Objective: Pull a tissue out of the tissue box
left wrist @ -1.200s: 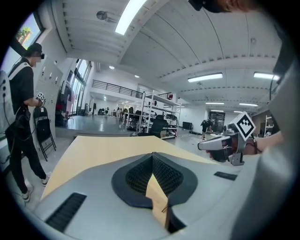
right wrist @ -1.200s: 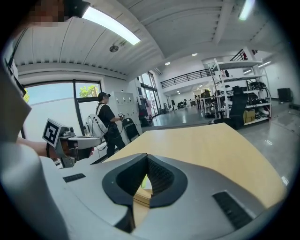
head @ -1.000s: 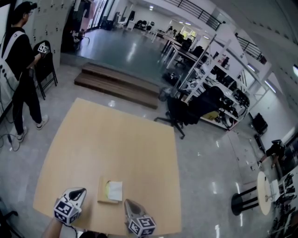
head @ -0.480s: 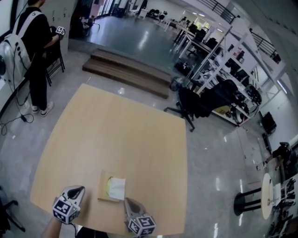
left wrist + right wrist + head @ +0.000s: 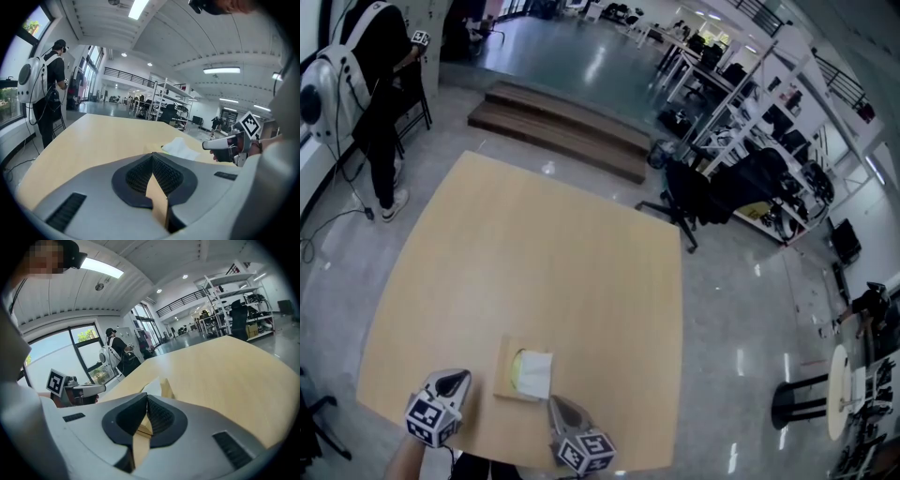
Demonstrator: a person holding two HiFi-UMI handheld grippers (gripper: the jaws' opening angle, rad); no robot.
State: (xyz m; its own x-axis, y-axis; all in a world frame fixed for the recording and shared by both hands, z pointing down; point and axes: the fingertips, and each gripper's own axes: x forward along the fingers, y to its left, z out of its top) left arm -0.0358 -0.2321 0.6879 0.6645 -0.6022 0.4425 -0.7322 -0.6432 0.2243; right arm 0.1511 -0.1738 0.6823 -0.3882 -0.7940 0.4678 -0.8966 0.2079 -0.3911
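Note:
A flat tan tissue box (image 5: 508, 370) lies near the front edge of the wooden table (image 5: 534, 253), with a white tissue (image 5: 535, 373) sticking out of its top. My left gripper (image 5: 459, 377) hovers just left of the box and my right gripper (image 5: 553, 404) just in front of its right corner. Both are shut, with nothing between the jaws. The left gripper view shows the tissue (image 5: 180, 147) beyond its closed tips (image 5: 152, 155), with the right gripper (image 5: 219, 145) alongside. In the right gripper view, box (image 5: 167, 388) and tissue (image 5: 152, 386) lie just past its shut tips (image 5: 146, 396).
A person with a backpack (image 5: 366, 66) stands by a chair beyond the table's far left corner. Dark wooden steps (image 5: 562, 131) lie behind the table, and an office chair (image 5: 698, 202) stands off its far right corner. A small round white table (image 5: 836, 389) is at the right.
Both grippers have sunk a little toward the table on either side of the box and stay shut. The head view has tilted, so the table sits higher in the picture.

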